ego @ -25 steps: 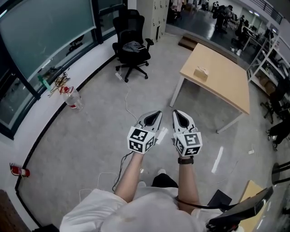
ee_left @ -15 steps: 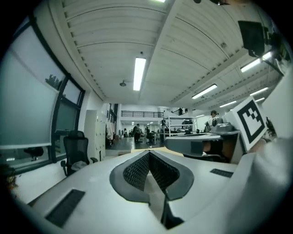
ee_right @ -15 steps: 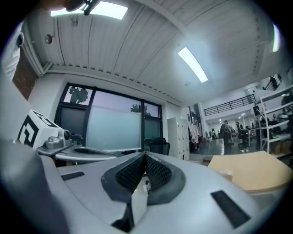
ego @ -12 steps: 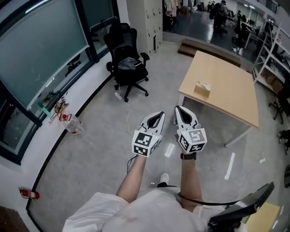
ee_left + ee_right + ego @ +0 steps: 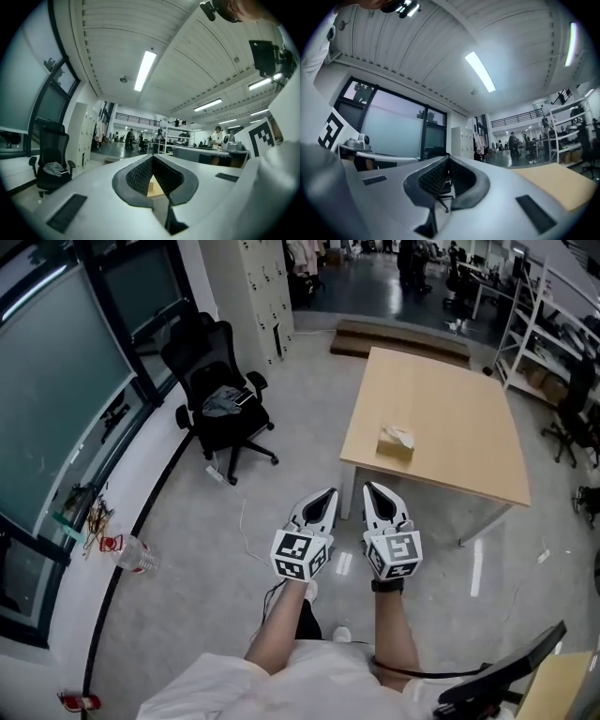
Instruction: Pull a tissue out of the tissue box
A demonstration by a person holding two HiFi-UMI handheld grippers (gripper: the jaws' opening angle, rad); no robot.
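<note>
The tissue box (image 5: 396,440) stands on the pale wooden counter (image 5: 469,427) with a white tissue sticking up from its top, and only the head view shows it plainly. The left gripper (image 5: 328,495) and the right gripper (image 5: 371,489) are side by side over the floor, well apart from the box, both with jaws closed and empty. Past its jaws the right gripper view shows a black office chair (image 5: 439,190), the left gripper view only a strip of counter.

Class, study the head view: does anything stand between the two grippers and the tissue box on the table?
Nothing visible does. Ahead of the left gripper and right gripper lie only floor and the near edge of the table; the tissue box sits alone on top.
</note>
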